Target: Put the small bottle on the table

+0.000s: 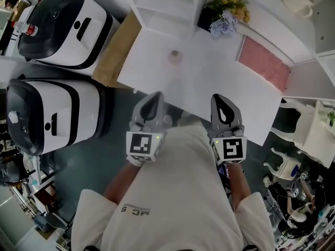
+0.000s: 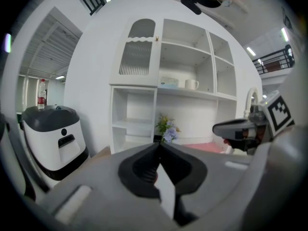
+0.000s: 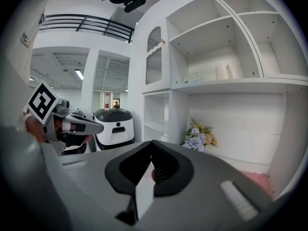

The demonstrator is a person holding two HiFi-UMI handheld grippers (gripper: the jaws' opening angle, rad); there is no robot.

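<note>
Small bottle [image 1: 175, 56] is on the white table [image 1: 209, 85], out at twelve o'clock from my two grippers and well apart from both. From the head view I'm looking straight down on it, so all I get is a little round brownish top.

Left gripper [image 1: 155, 96] next: in its own view the two dark jaws are pressed tip to tip, nothing between them. Right gripper [image 1: 220, 99], same story, jaws closed together and empty. The pair hang side by side over the table's near edge, at six o'clock of the tabletop, noses pointing in towards it. Each one shows up in the other's view, off to the side.

Round the bottle now. A bunch of yellow and lilac flowers [image 1: 226, 12] in a dark pot sits at two o'clock from it, back against the white shelf unit [image 2: 192, 57]. A pink mat [image 1: 264, 63] lies at three o'clock, near the table's right end. At nine o'clock, just beside the table's left edge, there's a wooden top [image 1: 118, 48], and past that two white-and-black machines, one at ten o'clock [image 1: 65, 27], one at eight o'clock [image 1: 49, 114]. In the left gripper view I can pick out a white mug [image 2: 191, 84] on a middle shelf. A white chair [image 1: 309, 124] stands off at four o'clock.
</note>
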